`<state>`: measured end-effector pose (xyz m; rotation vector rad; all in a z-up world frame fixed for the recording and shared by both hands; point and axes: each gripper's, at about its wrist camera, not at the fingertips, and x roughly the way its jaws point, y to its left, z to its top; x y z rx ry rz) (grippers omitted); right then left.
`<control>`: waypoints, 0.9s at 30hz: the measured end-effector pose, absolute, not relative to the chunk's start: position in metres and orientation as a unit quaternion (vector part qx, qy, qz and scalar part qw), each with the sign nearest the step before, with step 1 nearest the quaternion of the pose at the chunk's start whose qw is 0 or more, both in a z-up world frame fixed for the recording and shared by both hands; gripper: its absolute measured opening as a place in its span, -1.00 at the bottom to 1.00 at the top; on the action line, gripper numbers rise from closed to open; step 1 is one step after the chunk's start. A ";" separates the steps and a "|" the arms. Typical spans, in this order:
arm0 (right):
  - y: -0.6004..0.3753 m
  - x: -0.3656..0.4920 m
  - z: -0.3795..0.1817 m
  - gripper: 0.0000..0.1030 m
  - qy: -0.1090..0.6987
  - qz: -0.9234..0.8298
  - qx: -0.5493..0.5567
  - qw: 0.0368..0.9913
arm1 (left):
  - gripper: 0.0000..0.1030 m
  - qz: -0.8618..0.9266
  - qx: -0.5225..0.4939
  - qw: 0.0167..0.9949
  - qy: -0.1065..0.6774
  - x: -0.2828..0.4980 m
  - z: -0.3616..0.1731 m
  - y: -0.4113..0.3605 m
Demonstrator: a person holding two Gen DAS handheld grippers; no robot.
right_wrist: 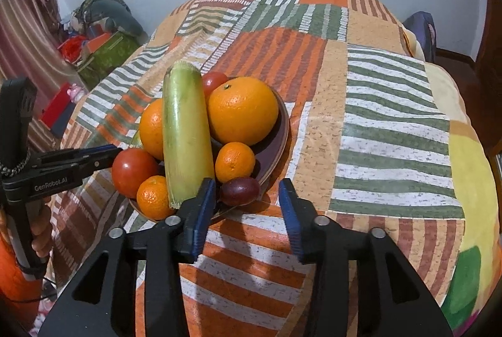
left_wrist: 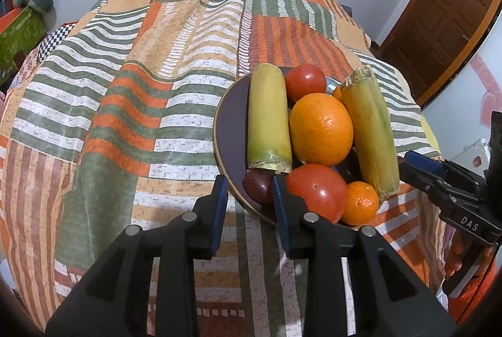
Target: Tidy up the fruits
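Observation:
A dark plate (left_wrist: 229, 130) on the patterned cloth holds a pile of fruit: two yellow-green sugarcane pieces (left_wrist: 268, 117), a large orange (left_wrist: 320, 128), two tomatoes (left_wrist: 317, 191), a mandarin (left_wrist: 360, 202) and a dark plum (left_wrist: 259, 185). My left gripper (left_wrist: 249, 205) is open, its fingers on either side of the plum at the plate's near rim. My right gripper (right_wrist: 248, 208) is open just before another plum (right_wrist: 240, 189) at the plate's (right_wrist: 276, 155) near edge. There the cane (right_wrist: 186, 133), two oranges (right_wrist: 243, 109) and mandarins (right_wrist: 235, 161) show.
The striped orange, green and white cloth (left_wrist: 125, 117) covers a rounded table, its edges falling away on all sides. Boxes and clutter (right_wrist: 100, 51) lie on the floor to the left. A brown wooden door (left_wrist: 445, 20) stands at the right.

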<state>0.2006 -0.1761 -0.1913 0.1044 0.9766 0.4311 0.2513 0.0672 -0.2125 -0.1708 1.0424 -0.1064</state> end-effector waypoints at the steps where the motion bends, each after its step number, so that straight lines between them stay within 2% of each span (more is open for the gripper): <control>1: -0.177 0.200 -0.190 -0.23 0.464 0.204 0.050 0.861 | -0.43 -0.051 -0.081 0.864 0.494 0.249 -0.210 0.067; 12: -0.187 0.180 -0.134 -0.23 0.396 0.187 0.047 0.898 | -0.42 -0.040 -0.059 0.908 0.413 0.215 -0.142 0.060; 25: -0.187 0.100 -0.018 -0.23 0.223 0.200 0.045 0.953 | -0.42 -0.021 -0.025 0.974 0.225 0.111 -0.014 0.033; 27: -0.185 0.090 -0.008 -0.23 0.203 0.203 0.041 0.957 | -0.32 -0.022 -0.022 0.978 0.208 0.099 -0.004 0.029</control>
